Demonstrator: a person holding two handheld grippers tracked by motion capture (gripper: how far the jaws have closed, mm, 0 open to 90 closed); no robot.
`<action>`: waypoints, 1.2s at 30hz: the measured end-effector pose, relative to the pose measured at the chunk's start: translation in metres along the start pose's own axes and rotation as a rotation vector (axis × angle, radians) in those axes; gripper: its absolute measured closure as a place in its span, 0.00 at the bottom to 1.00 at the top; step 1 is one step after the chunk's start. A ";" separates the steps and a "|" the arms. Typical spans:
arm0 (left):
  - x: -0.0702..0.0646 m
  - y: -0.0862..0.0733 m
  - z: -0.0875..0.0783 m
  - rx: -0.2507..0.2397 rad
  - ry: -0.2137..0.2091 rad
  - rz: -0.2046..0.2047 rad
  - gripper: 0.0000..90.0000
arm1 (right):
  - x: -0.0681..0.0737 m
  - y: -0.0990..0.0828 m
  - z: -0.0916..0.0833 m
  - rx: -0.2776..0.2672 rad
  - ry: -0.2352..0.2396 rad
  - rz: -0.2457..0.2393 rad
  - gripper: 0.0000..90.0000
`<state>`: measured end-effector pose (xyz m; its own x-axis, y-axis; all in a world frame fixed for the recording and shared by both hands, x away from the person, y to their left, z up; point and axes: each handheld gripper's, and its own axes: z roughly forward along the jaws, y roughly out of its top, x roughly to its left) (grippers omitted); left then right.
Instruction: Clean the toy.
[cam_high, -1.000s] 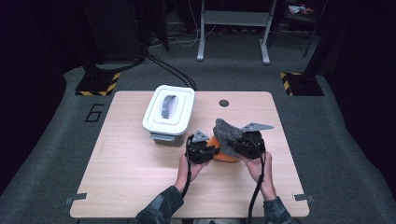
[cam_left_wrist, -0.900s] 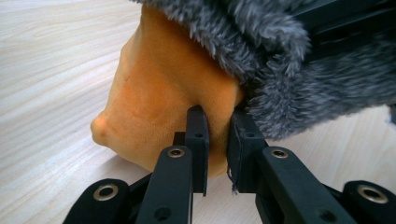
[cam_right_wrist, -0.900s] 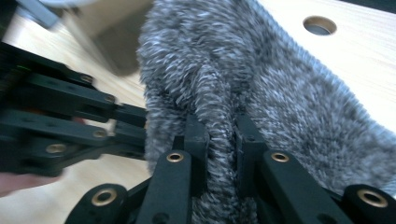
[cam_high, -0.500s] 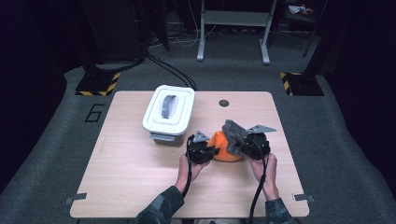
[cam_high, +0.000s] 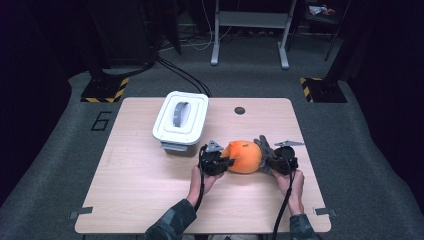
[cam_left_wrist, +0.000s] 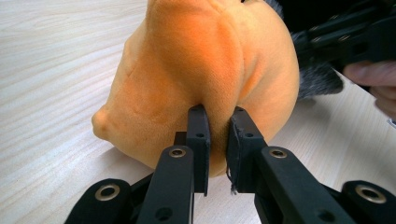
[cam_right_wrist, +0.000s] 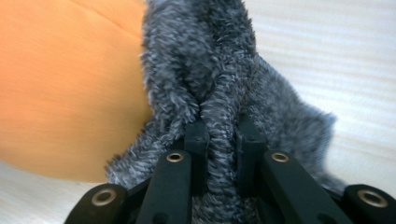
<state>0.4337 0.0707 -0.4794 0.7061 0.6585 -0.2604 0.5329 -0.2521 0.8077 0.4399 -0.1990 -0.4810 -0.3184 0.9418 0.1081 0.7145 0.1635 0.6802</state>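
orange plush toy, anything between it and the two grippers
Nothing visible. The left gripper pinches a fold of the orange plush toy; the right gripper is clamped on its grey fuzzy part.

A light wooden table (cam_high: 140, 190) stands on grey carpet (cam_high: 60, 165) marked with a dark figure 6 (cam_high: 101, 120). On the table's far left part sits a white lidded container (cam_high: 180, 120) with a grey handle (cam_high: 181, 114) on its lid. A small dark round hole (cam_high: 240, 110) lies near the far edge. Yellow-black striped plates (cam_high: 105, 92) lie on the floor beyond.
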 end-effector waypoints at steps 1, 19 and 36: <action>0.000 0.000 0.000 -0.001 0.002 -0.001 0.90 | -0.001 -0.001 0.003 0.014 0.000 0.010 0.88; 0.002 -0.001 -0.002 -0.012 0.005 -0.004 0.89 | -0.003 0.009 -0.038 -0.090 0.042 0.007 0.88; 0.003 -0.003 -0.005 -0.033 -0.022 0.055 0.68 | 0.033 0.028 -0.042 -0.110 0.093 -0.099 0.88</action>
<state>0.4319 0.0770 -0.4803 0.7439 0.6286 -0.2268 0.4780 -0.2635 0.8379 0.4236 -0.1756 -0.4278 -0.4435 0.8907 0.0999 0.6061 0.2159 0.7655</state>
